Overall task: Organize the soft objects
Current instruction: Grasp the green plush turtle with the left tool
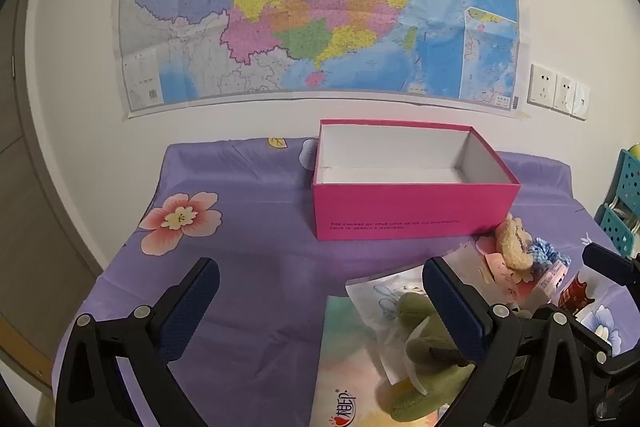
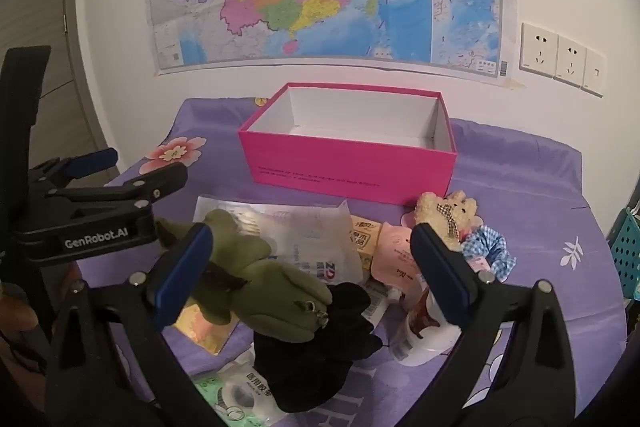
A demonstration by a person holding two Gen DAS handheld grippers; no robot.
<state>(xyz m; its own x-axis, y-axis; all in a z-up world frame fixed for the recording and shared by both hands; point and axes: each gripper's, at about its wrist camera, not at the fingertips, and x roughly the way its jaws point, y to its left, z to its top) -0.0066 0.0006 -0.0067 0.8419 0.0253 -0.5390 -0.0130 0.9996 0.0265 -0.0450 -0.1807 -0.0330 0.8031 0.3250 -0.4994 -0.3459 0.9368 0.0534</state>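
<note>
Right wrist | green plush (image 2: 256, 279) between spread jaws | pink box (image 2: 348, 167) beyond

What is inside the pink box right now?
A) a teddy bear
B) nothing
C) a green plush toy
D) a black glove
B: both views show only bare white walls and floor inside the pink box; the teddy bear and green plush lie on the cloth in front of it.

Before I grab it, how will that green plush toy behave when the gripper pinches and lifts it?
The green plush toy looks soft and stuffed, so it will probably squash between the pads rather than resist. Its limbs sprawl loosely over the plastic packets, so they will likely dangle when lifted. It seems light, and the fuzzy fabric should not slip easily. It overlaps the black fabric item, which might drag along.
</note>
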